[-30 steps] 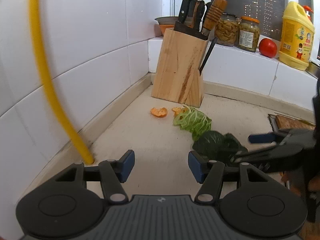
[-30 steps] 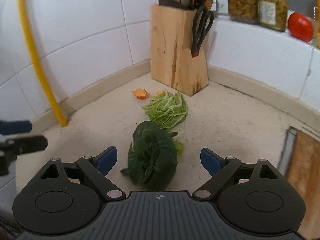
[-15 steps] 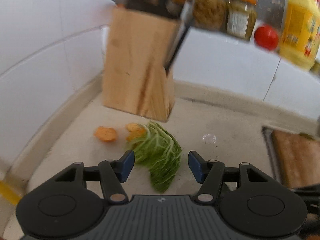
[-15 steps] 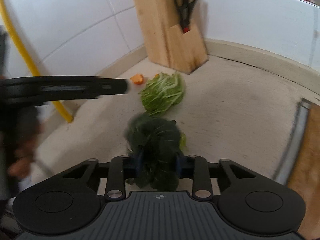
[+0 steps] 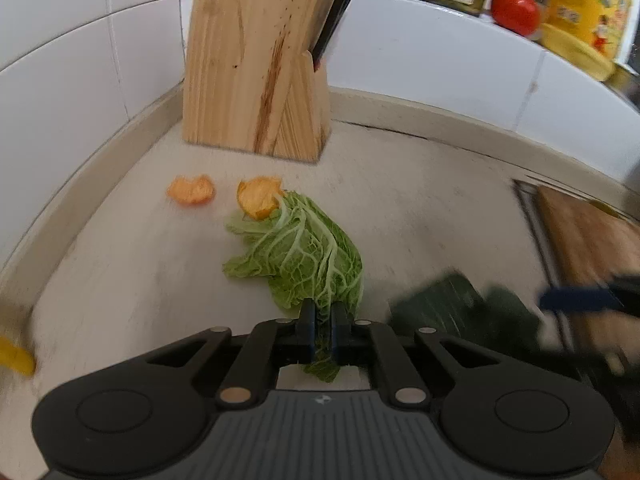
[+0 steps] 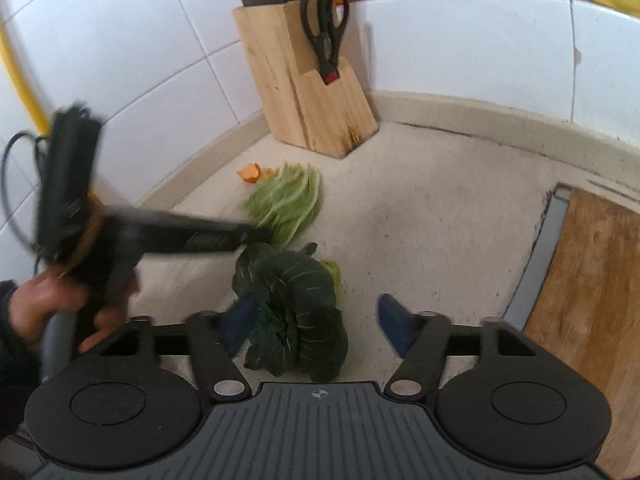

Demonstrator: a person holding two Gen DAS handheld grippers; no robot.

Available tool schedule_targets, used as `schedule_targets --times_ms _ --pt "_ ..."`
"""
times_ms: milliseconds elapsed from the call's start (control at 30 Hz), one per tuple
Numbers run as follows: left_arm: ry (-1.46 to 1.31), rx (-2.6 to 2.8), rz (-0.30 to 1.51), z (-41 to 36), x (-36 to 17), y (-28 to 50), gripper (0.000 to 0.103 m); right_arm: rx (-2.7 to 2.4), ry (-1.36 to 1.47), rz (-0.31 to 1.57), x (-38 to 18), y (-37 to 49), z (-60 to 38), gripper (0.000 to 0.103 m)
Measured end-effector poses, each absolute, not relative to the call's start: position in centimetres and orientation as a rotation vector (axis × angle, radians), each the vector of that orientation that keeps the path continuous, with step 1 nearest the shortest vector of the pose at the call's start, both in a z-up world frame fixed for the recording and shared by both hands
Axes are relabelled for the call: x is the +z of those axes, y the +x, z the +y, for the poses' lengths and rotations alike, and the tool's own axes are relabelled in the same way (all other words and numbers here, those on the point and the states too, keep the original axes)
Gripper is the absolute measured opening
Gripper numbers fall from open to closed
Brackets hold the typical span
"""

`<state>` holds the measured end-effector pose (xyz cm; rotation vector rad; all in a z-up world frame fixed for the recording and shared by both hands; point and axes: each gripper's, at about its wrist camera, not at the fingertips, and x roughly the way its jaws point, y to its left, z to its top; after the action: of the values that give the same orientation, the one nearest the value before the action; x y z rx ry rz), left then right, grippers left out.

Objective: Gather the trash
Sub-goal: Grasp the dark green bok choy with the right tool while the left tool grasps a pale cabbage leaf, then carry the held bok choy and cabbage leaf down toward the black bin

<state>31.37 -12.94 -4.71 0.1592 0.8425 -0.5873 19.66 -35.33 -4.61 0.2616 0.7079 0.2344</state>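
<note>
My left gripper (image 5: 323, 330) is pinching the near edge of the pale cabbage leaf (image 5: 300, 252) on the counter (image 5: 420, 216). My right gripper (image 6: 316, 322) has just been opening and is standing wide around the dark leafy bunch (image 6: 296, 304), squeezing nothing. I am mid-pickup; next I'm lifting the leaf and regripping the bunch. Orange peels (image 5: 191, 191) are lying beside the knife block (image 5: 256, 56). The jar and bottle labels are too blurred to read
</note>
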Motion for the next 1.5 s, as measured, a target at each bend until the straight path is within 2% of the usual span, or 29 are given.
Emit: schedule_targets --times_ms 133,200,233,267,367,400,467,500,533,567,600,667,967,1500 --pt "0.141 -0.590 0.836 -10.2 -3.7 29.1 0.004 0.281 0.231 0.701 -4.5 20.2 -34.8 0.086" --pt "0.163 -0.571 0.815 -9.7 -3.2 28.8 0.014 0.310 0.203 0.713 -4.8 20.9 -34.3 0.087" --pt "0.172 -0.552 0.799 -9.8 -3.1 29.1 0.033 0.314 0.189 0.721 -5.0 21.2 -34.0 0.087" --pt "0.175 -0.533 0.781 -9.9 -2.9 29.5 0.048 0.316 0.175 0.726 -5.3 21.6 -33.8 0.087" --pt "0.129 -0.535 0.728 -10.7 -2.8 31.0 0.059 0.297 0.141 0.750 -6.1 23.0 -33.4 0.088" --pt "0.124 -0.548 0.738 -11.4 -3.0 31.8 0.060 0.294 0.134 0.757 -6.5 23.5 -33.3 0.088" --pt "0.141 -0.533 0.764 -12.6 -3.6 32.7 0.057 0.288 0.153 0.771 -7.2 24.1 -33.6 0.086" --pt "0.156 -0.519 0.783 -13.0 -4.1 33.1 0.050 0.308 0.184 0.791 -7.4 24.5 -33.8 0.080" --pt "0.170 -0.499 0.820 -13.3 -4.7 33.4 0.031 0.328 0.200 0.793 -7.4 24.5 -33.8 0.068" --pt "0.177 -0.493 0.860 -13.5 -5.3 33.6 0.014 0.336 0.210 0.805 -7.3 24.5 -33.8 0.065" --pt "0.174 -0.493 0.873 -13.4 -5.7 33.4 0.013 0.321 0.204 0.812 -7.1 24.5 -33.8 0.064" --pt "0.189 -0.498 0.869 -13.2 -5.6 32.6 0.004 0.313 0.204 0.821 -7.1 24.1 -33.9 0.063" --pt "0.164 -0.501 0.799 -10.8 -3.3 28.6 0.001 0.291 0.297 0.776 -5.4 20.6 -35.1 0.062" --pt "0.101 -0.413 0.702 -3.8 -0.2 22.9 0.001 0.354 0.234 0.705 -1.4 17.1 -29.2 0.062"
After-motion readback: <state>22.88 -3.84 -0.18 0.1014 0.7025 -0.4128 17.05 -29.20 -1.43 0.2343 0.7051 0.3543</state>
